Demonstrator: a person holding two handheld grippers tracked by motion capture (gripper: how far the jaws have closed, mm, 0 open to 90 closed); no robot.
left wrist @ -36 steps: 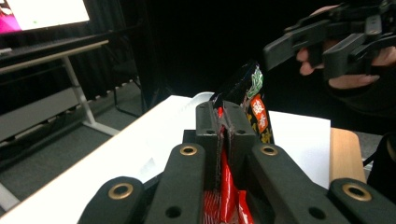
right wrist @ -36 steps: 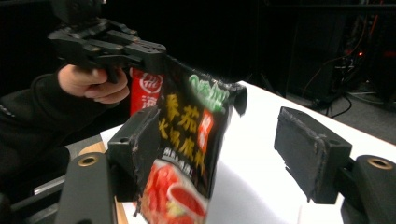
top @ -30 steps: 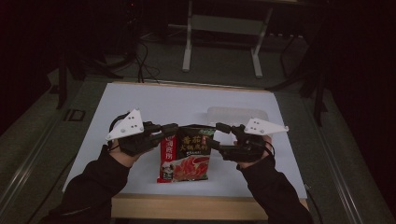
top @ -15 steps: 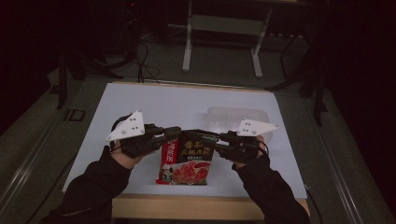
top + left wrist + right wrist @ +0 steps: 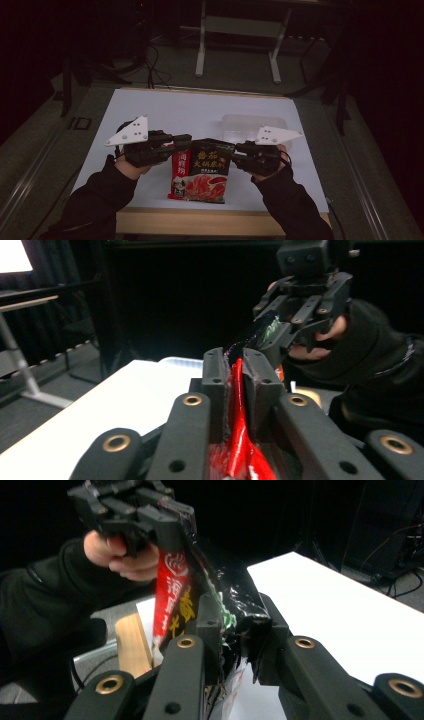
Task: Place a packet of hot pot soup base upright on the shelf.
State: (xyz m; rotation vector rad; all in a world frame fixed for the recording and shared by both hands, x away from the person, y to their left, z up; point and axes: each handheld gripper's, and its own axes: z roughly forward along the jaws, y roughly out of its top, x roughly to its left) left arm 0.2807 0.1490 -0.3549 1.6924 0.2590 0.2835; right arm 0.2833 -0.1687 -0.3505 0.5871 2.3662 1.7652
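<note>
A red and black food pouch (image 5: 202, 170) with a tomato picture hangs upright over the table's front edge, held by its top corners. My left gripper (image 5: 186, 141) pinches the red left corner. In the left gripper view the pouch's red edge (image 5: 237, 405) runs squeezed between my left gripper's (image 5: 236, 357) jaws, which have just eased slightly while still gripping. My right gripper (image 5: 237, 150) has just closed on the black right corner. In the right gripper view the crumpled pouch (image 5: 220, 595) sits clamped in my right gripper (image 5: 235, 615). The other hand's gripper (image 5: 160, 520) shows beyond.
A clear plastic container (image 5: 252, 125) rests on the white table (image 5: 175, 110) behind my right hand. The table's wooden front edge (image 5: 200, 220) lies just below the pouch. A metal stand (image 5: 235, 30) stands on the dark floor beyond the table.
My right gripper's jaws have closed on the pouch's top right corner and the hand shifted slightly, uncovering the clear container behind it. The left gripper has stayed in place with its hold.
</note>
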